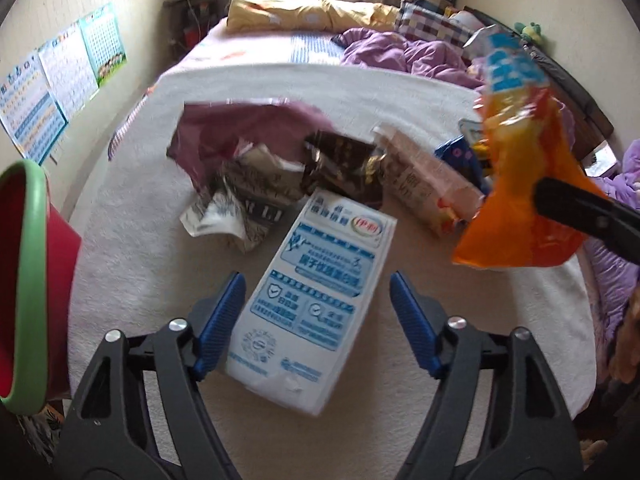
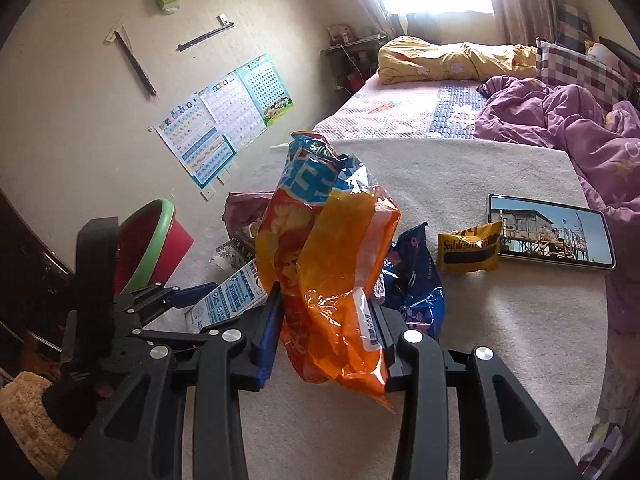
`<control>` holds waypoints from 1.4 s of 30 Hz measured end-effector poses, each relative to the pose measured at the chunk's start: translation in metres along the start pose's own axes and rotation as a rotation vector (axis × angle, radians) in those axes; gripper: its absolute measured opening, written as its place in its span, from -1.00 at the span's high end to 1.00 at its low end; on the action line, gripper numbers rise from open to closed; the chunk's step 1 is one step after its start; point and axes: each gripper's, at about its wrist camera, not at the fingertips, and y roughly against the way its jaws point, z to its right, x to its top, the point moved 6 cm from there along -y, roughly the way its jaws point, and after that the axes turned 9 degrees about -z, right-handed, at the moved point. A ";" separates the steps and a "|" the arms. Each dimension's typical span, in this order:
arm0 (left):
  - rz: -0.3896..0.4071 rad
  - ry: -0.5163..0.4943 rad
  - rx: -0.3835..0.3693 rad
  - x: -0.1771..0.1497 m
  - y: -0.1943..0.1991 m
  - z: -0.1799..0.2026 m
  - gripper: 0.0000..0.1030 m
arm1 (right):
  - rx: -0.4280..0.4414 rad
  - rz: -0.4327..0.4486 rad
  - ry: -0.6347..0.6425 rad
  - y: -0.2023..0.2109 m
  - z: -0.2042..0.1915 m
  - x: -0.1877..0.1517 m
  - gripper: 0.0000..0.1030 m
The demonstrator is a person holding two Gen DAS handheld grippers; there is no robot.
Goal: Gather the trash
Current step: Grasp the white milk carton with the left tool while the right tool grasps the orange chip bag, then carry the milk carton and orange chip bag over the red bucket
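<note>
Pinching the orange chip bag [image 2: 332,280] in my right gripper [image 2: 326,328], I hold it above the white blanket [image 2: 500,320]. My left gripper [image 1: 316,312] gapes around the milk carton [image 1: 316,300] lying there, near the red bin [image 1: 32,280].

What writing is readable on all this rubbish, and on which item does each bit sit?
"伊利": logo on the white and blue milk carton; its other print is too blurred.
"Subl...": partly readable on the yellow packet, rest unclear.
Orange snack bag: large lettering crumpled, small print unreadable.
Wall posters: too small to read.
</note>
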 end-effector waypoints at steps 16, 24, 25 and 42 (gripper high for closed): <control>0.109 0.114 0.105 -0.024 0.041 -0.012 0.01 | 0.052 -0.016 0.047 -0.009 -0.026 -0.003 0.28; 0.121 0.171 0.110 -0.033 0.055 -0.034 0.01 | 0.060 -0.026 0.070 -0.015 -0.042 -0.005 0.28; 0.126 0.171 0.110 -0.034 0.057 -0.034 0.01 | 0.062 -0.027 0.073 -0.017 -0.045 -0.005 0.28; 0.175 0.218 0.152 -0.040 0.079 -0.065 0.00 | 0.085 -0.072 0.146 -0.038 -0.087 -0.009 0.28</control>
